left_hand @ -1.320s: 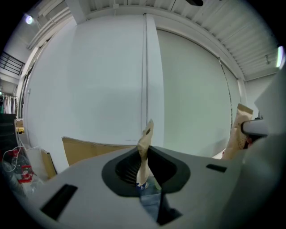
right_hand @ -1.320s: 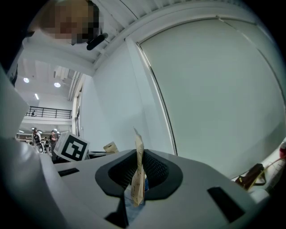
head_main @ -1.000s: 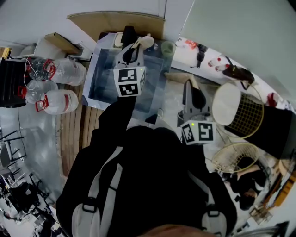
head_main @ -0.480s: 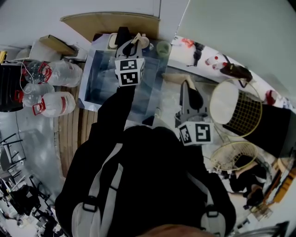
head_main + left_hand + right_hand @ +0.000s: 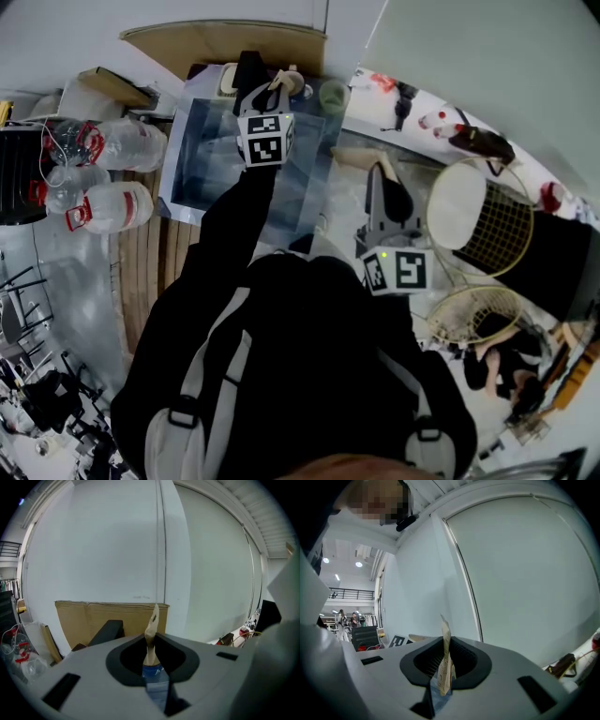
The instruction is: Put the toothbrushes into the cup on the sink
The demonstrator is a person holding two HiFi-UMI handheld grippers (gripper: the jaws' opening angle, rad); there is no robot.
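Toothbrushes are both in hand, one per gripper, and neither is in the cup yet.

Head view: over the last second the left gripper (image 5: 272, 96) has crept further out over the steel sink basin (image 5: 202, 164), toward its back rim. It carries a pale beige toothbrush (image 5: 284, 84), whose tip now lies near the small pale green cup (image 5: 333, 97) on the sink's back right corner, beside it rather than over it. The right gripper (image 5: 382, 178) has hardly moved. It hangs over the white bench (image 5: 352, 202) with a second beige toothbrush (image 5: 352, 157) pointing left.

Left gripper view: the fingers (image 5: 93, 686) are nearly together, pinching the pale beige toothbrush (image 5: 151, 630), which stands upright before a brown cardboard sheet (image 5: 93, 618).

Right gripper view: the fingers (image 5: 501, 686) are likewise narrow, clamped on the second beige toothbrush (image 5: 446, 663).

By my reading, the left drop comes first and needs a short shift right.
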